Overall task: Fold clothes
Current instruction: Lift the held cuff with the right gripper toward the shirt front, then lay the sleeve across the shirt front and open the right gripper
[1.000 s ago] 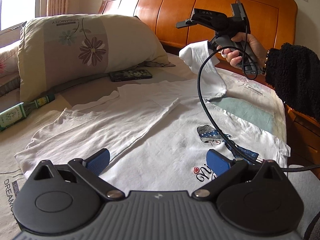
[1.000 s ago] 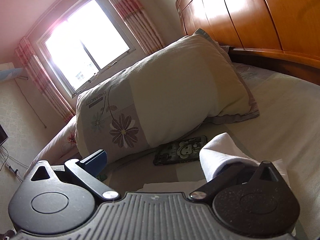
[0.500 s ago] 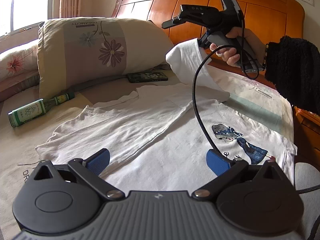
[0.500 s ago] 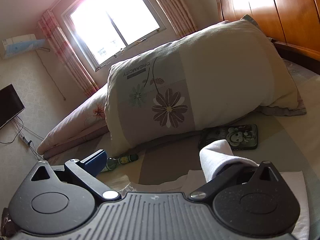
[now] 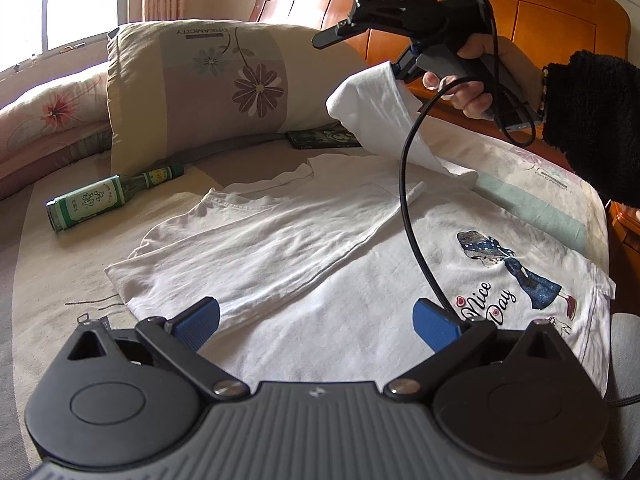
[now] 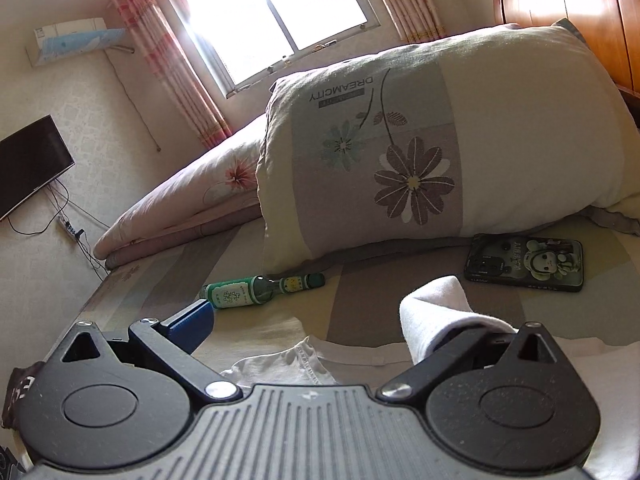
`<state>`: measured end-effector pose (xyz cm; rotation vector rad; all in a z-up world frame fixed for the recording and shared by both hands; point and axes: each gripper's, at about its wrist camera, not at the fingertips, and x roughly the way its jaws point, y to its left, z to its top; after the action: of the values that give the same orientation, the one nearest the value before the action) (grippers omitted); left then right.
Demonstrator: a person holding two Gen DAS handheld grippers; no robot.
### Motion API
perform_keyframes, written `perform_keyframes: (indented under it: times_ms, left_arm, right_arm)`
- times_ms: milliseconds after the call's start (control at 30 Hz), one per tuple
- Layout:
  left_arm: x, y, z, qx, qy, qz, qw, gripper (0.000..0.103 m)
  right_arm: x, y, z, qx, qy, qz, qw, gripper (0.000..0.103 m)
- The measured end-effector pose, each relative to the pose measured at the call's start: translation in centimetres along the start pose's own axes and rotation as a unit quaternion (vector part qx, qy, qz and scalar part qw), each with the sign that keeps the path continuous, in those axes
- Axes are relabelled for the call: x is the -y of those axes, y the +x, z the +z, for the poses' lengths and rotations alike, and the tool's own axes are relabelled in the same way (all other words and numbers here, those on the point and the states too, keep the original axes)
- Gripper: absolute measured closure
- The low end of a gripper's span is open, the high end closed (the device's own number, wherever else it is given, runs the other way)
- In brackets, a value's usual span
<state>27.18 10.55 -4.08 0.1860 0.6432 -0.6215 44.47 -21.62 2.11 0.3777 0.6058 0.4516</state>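
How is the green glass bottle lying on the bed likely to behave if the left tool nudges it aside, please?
The green bottle lies on its side, so a nudge across its length would probably roll it. The soft bed cover may damp that roll quickly. It looks like glass, so probably rigid and somewhat slippery to pinch.

The right gripper (image 6: pixel 316 322) is standing with jaws spread wide; white T-shirt (image 6: pixel 430 320) fabric is draping over its right finger. Beyond it, a green bottle (image 6: pixel 256 290) and a phone (image 6: pixel 524 262) are lying beside the floral pillow (image 6: pixel 420 152).
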Motion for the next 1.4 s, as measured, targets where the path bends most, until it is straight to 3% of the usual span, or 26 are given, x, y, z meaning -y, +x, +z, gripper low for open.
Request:
perform_keyframes:
  times_ms: [433,667,1000,1100,1200,1400]
  left_arm:
    - [-1.0,0.7,-0.9,-0.016,-0.014,0.005,0.9998,0.001]
    - [-1.4,1.4,-1.1,-0.031,-0.022,0.011,0.9992,0.001]
    - [-0.6,1.6,-0.9,-0.027,-0.015,-0.007,0.9995,0.001]
    - [-0.7,1.8,-0.9,-0.032,-0.015,-0.006,0.9994,0.001]
    - [-0.8,1.7,-1.0,-0.031,-0.017,-0.005,0.9994,0.001]
    - [-1.1,1.4,-0.9,-0.027,-0.022,-0.004,0.9994,0.001]
  right_arm:
    - [-4.3,2.8,-3.5,-0.032,-0.062,0.024,0.997,0.000]
    - [-7.2,5.4,-6.6,-0.039,-0.139,-0.028,0.989,0.000]
    - [-12.1,10.0,-11.7,-0.103,-0.278,-0.043,0.954,0.000]
    - [-12.2,11.4,-13.0,-0.130,-0.288,-0.050,0.948,0.000]
    - [-11.2,12.5,-14.2,-0.162,-0.267,-0.042,0.949,0.000]
    - [-7.9,10.8,-15.0,-0.169,-0.180,-0.020,0.969,0.000]
